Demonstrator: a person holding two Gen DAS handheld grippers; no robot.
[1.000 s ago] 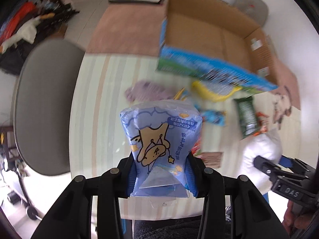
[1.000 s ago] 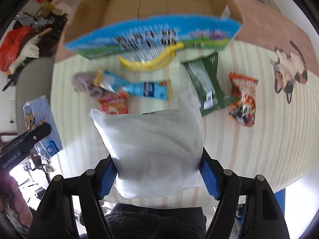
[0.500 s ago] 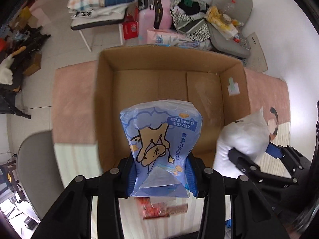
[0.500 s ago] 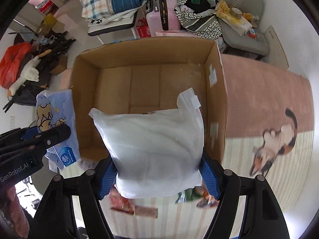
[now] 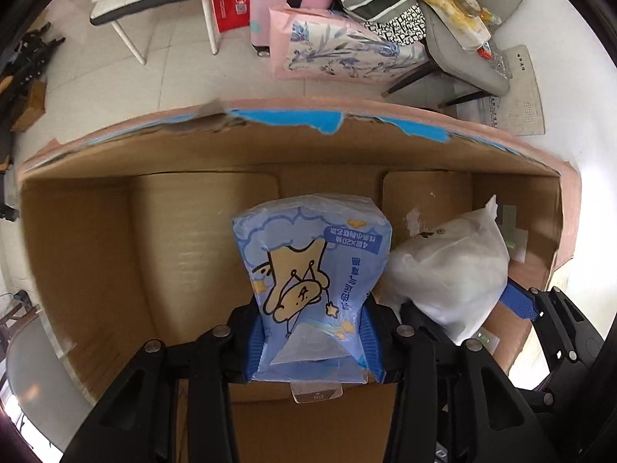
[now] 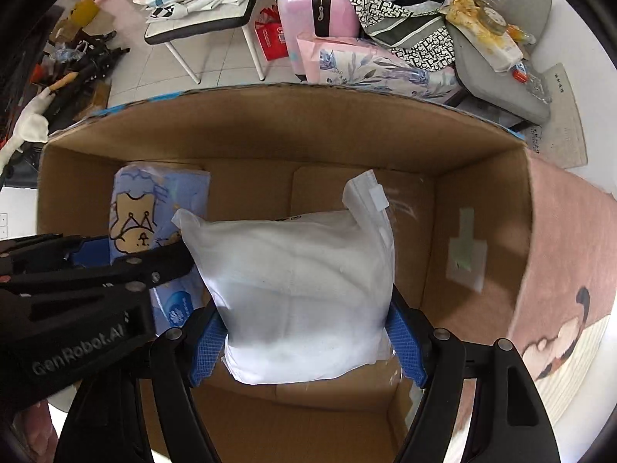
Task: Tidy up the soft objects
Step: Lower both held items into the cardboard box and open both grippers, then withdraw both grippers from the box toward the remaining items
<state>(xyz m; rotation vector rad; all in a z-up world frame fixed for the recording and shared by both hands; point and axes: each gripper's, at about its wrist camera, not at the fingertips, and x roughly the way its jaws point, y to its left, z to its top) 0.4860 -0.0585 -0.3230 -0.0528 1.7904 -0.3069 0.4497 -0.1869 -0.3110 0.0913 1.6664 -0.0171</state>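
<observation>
**2 soft packs hanging inside 1 cardboard box**

2 grippers are each clamping 1 pack. The left gripper (image 5: pixel 314 341) is squeezing the blue tissue pack (image 5: pixel 314 270) between its blue pads (image 5: pixel 257 343), the pack sticking out ahead of the fingers. The right gripper (image 6: pixel 306 341) is pinching the white pack (image 6: pixel 297 289) the same way. Both packs are sitting over the floor of the 1 cardboard box (image 5: pixel 92 254), side by side and touching, the white one just right of the left gripper.

Beyond the box's far wall, 1 pink suitcase (image 6: pixel 318 7), 1 floral pink package (image 5: pixel 339 50) and 1 grey chair (image 5: pixel 462 54) piled with clutter are standing on the tiled floor.

Half a second ago both packs were hanging above the box rim; now they are lying lower, walls rising around them.
</observation>
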